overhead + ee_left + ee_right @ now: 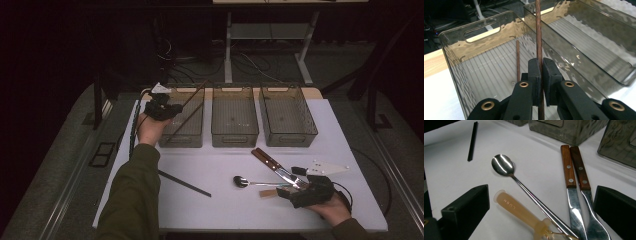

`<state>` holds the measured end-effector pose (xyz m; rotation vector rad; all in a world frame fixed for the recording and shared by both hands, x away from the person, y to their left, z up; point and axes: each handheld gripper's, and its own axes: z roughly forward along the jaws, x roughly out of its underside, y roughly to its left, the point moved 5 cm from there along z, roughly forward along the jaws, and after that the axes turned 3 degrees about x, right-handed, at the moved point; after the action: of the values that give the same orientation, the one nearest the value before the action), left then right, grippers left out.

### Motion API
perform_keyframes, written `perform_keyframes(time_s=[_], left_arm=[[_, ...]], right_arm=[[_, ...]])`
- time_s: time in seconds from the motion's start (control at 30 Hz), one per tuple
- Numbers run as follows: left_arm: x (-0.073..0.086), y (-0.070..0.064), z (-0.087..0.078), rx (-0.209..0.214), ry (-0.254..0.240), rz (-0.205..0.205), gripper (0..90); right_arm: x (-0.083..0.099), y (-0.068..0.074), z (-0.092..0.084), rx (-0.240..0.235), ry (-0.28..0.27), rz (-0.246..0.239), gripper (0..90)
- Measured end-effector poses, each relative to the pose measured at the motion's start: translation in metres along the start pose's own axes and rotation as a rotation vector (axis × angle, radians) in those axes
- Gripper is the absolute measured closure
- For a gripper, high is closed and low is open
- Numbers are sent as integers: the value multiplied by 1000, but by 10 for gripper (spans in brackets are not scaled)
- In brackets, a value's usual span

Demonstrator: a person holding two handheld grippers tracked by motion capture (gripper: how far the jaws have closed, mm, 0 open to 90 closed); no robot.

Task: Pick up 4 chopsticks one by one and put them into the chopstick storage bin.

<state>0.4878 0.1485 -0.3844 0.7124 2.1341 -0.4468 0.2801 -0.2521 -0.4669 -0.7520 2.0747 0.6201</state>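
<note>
Left tongs (pixel 541 72), clamped on a brown chopstick (pixel 538 30), hold it above the leftmost bin (pixel 183 117), ready to drop, while right tongs (pixel 541 207) gape over the spoon (pixel 524 185).

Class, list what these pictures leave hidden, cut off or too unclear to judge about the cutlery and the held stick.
- Brown chopstick, left gripper view: top end cut by the frame edge; lower end behind the left gripper.
- Two wooden-handled utensils, right gripper view: working ends cut off at the bottom edge.
- Beige handle, high view: too small to identify.
</note>
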Motion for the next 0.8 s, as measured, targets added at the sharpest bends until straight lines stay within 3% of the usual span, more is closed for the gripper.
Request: perform_keyframes(time_s=[0.2, 0.47, 0.8], left_arm=[[5, 10, 11, -42, 46, -1, 854], [16, 23, 22, -69, 100, -68, 853], [23, 22, 32, -87, 155, -74, 850]], right_arm=[[0, 0, -1, -4, -6, 3, 5], [0, 0, -2, -7, -7, 8, 5], [0, 0, -2, -9, -12, 8, 5]])
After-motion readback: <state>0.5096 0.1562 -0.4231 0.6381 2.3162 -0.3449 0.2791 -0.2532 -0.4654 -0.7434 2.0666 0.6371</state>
